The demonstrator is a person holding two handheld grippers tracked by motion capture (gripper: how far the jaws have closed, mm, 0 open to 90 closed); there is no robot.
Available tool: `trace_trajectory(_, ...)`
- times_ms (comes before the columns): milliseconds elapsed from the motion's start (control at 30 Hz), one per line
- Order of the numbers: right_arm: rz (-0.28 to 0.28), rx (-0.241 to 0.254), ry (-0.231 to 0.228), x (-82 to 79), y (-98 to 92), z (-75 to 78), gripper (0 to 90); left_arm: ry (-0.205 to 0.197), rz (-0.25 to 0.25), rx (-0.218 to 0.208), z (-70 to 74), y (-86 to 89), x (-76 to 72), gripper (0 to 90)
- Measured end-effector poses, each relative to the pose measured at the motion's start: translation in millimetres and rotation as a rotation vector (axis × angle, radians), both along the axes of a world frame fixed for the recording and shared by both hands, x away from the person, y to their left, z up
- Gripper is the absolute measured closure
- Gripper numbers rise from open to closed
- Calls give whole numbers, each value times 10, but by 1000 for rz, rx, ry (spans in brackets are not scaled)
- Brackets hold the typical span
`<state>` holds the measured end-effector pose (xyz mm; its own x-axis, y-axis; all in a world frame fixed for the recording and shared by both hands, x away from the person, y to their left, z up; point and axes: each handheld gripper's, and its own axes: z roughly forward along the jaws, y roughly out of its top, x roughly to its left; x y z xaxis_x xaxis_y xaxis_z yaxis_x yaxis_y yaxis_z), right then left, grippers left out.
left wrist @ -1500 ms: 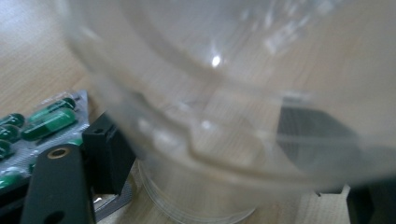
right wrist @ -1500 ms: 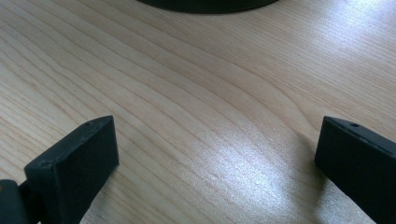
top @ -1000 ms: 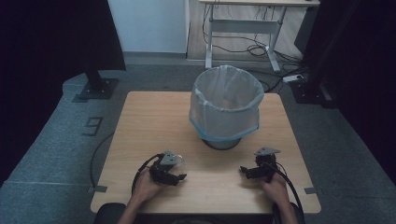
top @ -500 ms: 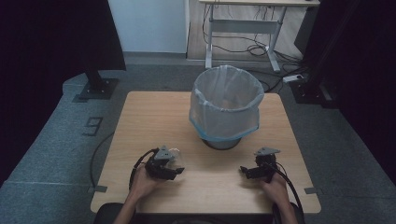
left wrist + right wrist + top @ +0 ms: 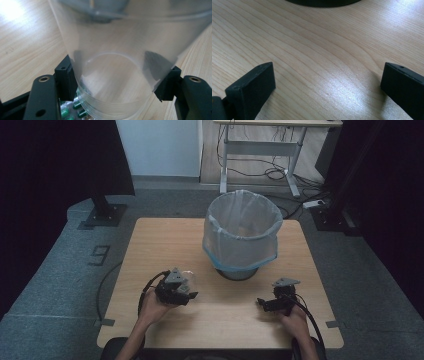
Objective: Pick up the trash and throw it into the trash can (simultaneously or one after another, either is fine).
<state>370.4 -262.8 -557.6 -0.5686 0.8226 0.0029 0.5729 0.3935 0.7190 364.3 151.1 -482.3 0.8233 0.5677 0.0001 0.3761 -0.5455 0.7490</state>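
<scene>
While the left claw (image 5: 117, 87) grips a clear plastic cup (image 5: 120, 62) low over the tabletop (image 5: 165, 245), the lined bin (image 5: 243, 236) stands mid-table, likely its destination; the right claw (image 5: 327, 85) rests open, empty

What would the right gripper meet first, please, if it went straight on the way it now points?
Most likely the dark base of the lined bin. The right gripper is open over bare wooden table, and the right gripper view shows nothing between its jaws and that base. How far off the base lies is unclear.
</scene>
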Motion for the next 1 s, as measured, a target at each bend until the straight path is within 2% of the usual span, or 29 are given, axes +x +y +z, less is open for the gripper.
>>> trace_trajectory(200, 0, 0, 0, 0, 0, 0, 0, -5, 0, 7, 101, -7, 63, 327)
trace_trajectory(800, 0, -2, 0, 0, -1, 0, 0, -13, 4, -29, 511, 17, 232, 330)
trace_trajectory(1000, 1, -1, 0, 0, -1, 0, 0, -24, -5, -14, 638, -43, 275, 331)
